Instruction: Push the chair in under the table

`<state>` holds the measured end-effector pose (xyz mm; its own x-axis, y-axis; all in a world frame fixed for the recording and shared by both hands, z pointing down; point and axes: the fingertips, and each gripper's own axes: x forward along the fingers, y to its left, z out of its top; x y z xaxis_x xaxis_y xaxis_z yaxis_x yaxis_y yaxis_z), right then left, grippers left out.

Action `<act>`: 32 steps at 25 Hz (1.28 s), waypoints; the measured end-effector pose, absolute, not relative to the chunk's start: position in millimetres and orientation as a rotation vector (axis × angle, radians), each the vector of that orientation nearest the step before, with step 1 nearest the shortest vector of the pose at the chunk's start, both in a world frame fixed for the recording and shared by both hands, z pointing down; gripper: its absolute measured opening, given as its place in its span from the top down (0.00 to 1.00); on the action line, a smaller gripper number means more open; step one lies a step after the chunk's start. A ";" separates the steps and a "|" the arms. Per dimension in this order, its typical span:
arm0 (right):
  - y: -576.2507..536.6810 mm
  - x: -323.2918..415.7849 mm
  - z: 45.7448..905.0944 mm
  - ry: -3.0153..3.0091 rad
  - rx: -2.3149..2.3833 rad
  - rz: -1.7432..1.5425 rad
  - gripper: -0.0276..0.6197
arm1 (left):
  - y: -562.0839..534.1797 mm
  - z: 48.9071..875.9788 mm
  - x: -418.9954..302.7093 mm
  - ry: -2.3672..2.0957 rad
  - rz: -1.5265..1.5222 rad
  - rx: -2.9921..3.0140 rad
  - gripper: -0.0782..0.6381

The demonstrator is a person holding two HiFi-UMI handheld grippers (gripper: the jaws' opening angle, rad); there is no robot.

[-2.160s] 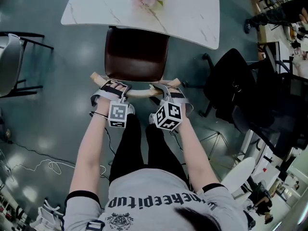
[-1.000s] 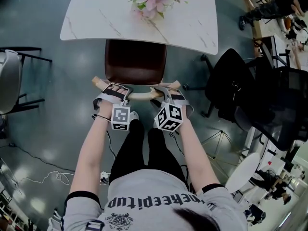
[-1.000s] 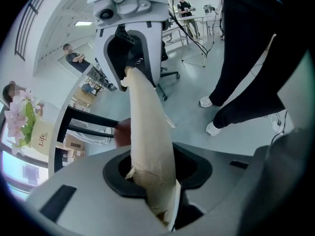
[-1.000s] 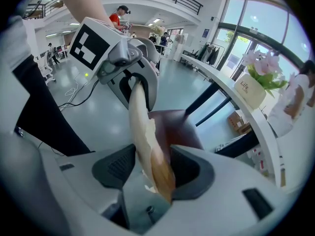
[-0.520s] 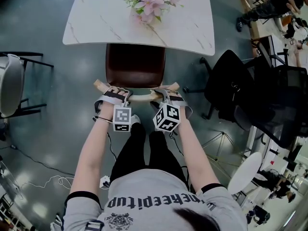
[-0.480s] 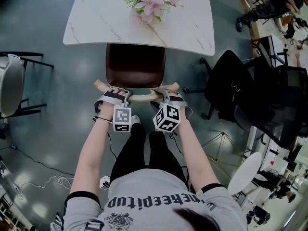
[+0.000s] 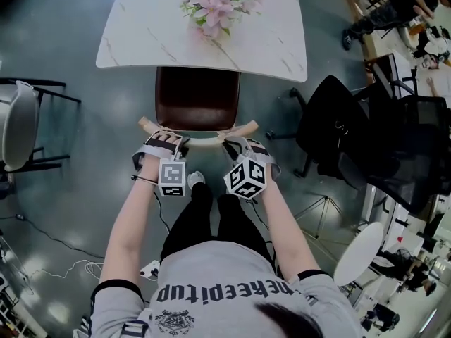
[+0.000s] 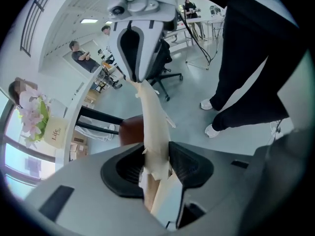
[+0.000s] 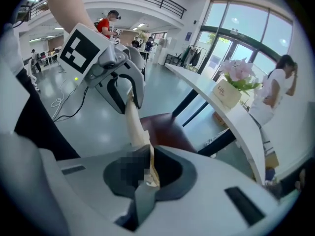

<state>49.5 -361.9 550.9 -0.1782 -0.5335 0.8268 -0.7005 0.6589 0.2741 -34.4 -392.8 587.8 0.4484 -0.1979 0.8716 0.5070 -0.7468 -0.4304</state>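
Observation:
The chair's brown seat (image 7: 197, 97) sits partly under the white marble table (image 7: 141, 41). Its pale curved backrest rail (image 7: 201, 141) faces me. My left gripper (image 7: 165, 141) is at the rail's left part. In the left gripper view the rail (image 8: 150, 117) runs between that gripper's (image 8: 156, 163) jaws, which are opening. My right gripper (image 7: 236, 145) is at the rail's right part. In the right gripper view its (image 9: 147, 173) jaws are closing and stand nearly together. The rail (image 9: 134, 119) shows just past them and through the slit, with nothing gripped.
A vase of pink flowers (image 7: 211, 9) stands on the table. A black office chair (image 7: 345, 132) is close on the right, a grey chair (image 7: 17, 122) on the left. A cable (image 7: 42, 234) lies on the floor. My legs (image 7: 204, 217) stand behind the chair.
Both grippers have lifted and drawn back a little from the backrest, so more of the rail shows. The chair seat sits slightly further under the table than at first.

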 end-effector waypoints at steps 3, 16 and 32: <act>-361.7 47.5 537.0 -1.895 1.034 0.255 0.94 | -389.7 571.5 -38.8 -0.203 -1.314 -2.058 0.69; -369.5 31.3 452.2 -2.112 1.192 0.300 0.94 | -374.1 495.8 -30.1 0.173 -1.211 -2.366 0.87; -334.5 15.1 341.1 -2.420 1.307 0.190 0.94 | -339.1 357.7 -9.3 0.654 -0.608 -2.891 0.87</act>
